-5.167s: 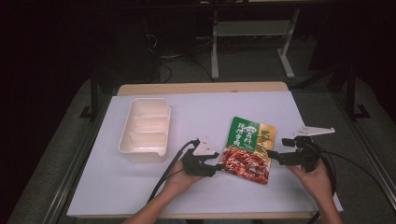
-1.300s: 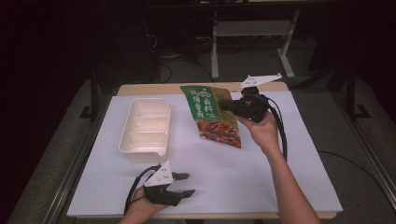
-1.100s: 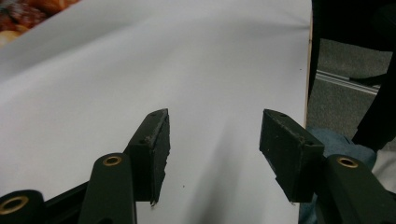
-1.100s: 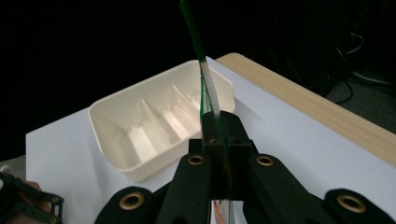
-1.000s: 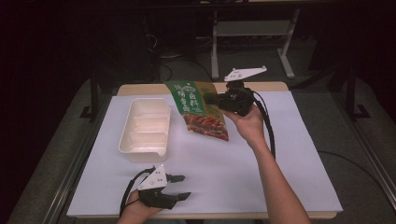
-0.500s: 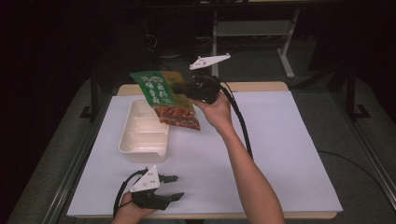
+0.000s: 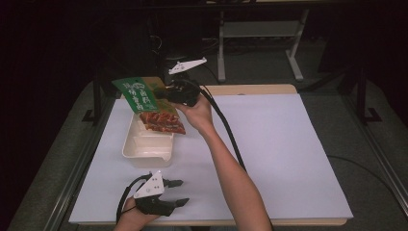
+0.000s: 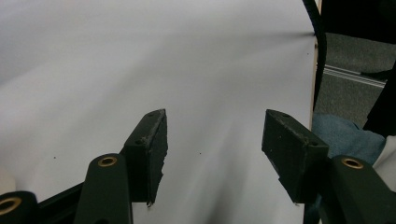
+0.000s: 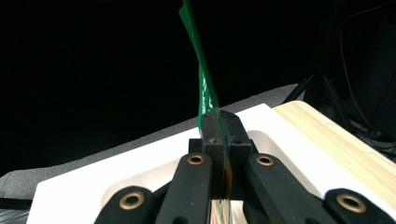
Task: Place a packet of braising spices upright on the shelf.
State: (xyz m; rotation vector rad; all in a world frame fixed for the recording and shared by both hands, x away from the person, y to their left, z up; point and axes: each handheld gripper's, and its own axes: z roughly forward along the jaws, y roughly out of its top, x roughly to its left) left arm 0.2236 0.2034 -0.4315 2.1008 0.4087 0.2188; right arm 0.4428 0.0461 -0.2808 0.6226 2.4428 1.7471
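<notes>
A green and red snack packet [image 7: 146,103] hangs in the air over the far end of a white compartment tray [image 7: 144,144]. My right gripper [image 7: 169,92] is shut on the packet's edge. In the right gripper view the packet [image 9: 200,70] stands edge-on between the closed jaws, with the tray [image 9: 154,184] below. My left gripper [image 7: 179,192] rests low near the table's front left edge, open and holding nothing. In the left gripper view its fingers [image 8: 152,149] stand wide apart over the bare white table [image 8: 140,70].
The table [image 7: 288,154] is covered by a white sheet with a wooden edge at the back. A black cable [image 7: 226,130] trails along the right forearm. A metal stand [image 7: 260,33] and dark floor lie beyond the table.
The right gripper has carried the packet from the table's right front, up and leftward, to above the tray. The left gripper let go of the packet and drew back to the front left.
</notes>
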